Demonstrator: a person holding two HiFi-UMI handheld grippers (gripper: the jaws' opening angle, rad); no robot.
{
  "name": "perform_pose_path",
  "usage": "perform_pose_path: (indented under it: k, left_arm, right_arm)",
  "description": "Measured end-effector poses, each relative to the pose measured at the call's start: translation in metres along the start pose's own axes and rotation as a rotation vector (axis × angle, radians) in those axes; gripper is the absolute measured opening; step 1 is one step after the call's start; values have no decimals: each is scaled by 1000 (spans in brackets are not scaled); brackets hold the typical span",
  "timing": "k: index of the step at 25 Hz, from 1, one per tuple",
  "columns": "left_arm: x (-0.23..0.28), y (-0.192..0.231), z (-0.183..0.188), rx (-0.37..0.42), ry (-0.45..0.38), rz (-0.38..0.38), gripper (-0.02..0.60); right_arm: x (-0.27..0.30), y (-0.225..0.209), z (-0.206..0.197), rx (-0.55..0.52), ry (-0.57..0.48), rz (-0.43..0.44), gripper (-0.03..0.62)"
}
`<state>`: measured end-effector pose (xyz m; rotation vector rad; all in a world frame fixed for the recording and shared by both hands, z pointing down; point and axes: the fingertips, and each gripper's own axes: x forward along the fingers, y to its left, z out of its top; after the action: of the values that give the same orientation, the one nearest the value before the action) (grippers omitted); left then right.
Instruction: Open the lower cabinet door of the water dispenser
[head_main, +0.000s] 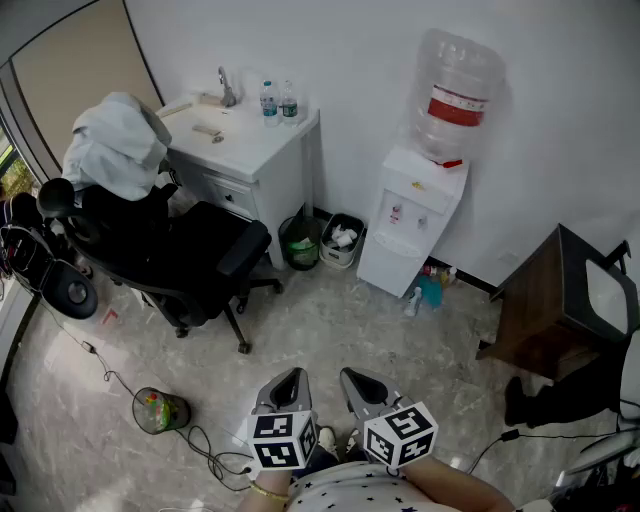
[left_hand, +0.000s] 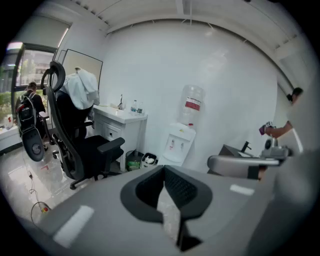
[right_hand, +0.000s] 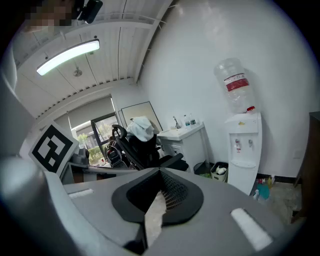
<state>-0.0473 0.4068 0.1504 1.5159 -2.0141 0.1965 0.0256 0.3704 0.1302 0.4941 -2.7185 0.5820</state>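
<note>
The water dispenser (head_main: 418, 195) is standing against the white wall at the far side of the room, with an upturned water bottle (head_main: 458, 88) sitting on top of it; its lower cabinet door (head_main: 385, 268) is sitting closed below the taps, facing out over the marbled floor (head_main: 330, 330); nothing is touching it.

Both grippers are hanging low at the near edge of the head view, well apart from the dispenser and pointing roughly toward it; the left gripper (head_main: 297, 373) is showing its jaws meeting at the tips with nothing between them, only a sliver of floor showing through behind the closed pads (left_hand: 182, 187); the right gripper (head_main: 350, 373) is likewise holding its jaws pressed together and carrying nothing; the two are riding just beside each other, marker cubes toward the person.

Left of the dispenser, a black bin (head_main: 343, 240) and a green bin (head_main: 300, 242) are sitting side by side next to a white sink cabinet (head_main: 250, 165) bearing two small bottles (head_main: 278, 102); a black office chair (head_main: 190, 255) with a white garment (head_main: 115, 150) draped over its back is standing in front of that cabinet; a dark brown table (head_main: 545, 305) is standing to the dispenser's right.
</note>
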Motion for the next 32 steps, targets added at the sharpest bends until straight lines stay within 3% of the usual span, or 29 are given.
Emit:
perform_pose_path:
  k: [6, 15, 24, 32]
  left_arm:
    - [15, 12, 2, 9, 12, -22, 6]
    - [75, 8, 14, 24, 52, -69, 7]
    - [191, -11, 66, 89, 82, -130, 8]
    - [285, -60, 85, 199, 113, -217, 8]
  right_arm:
    - [13, -7, -2, 20, -10, -48, -2]
    - [40, -64, 12, 73, -26, -131, -2]
    - [99, -169, 54, 118, -28, -194, -2]
    - [112, -265, 69, 112, -56, -334, -2]
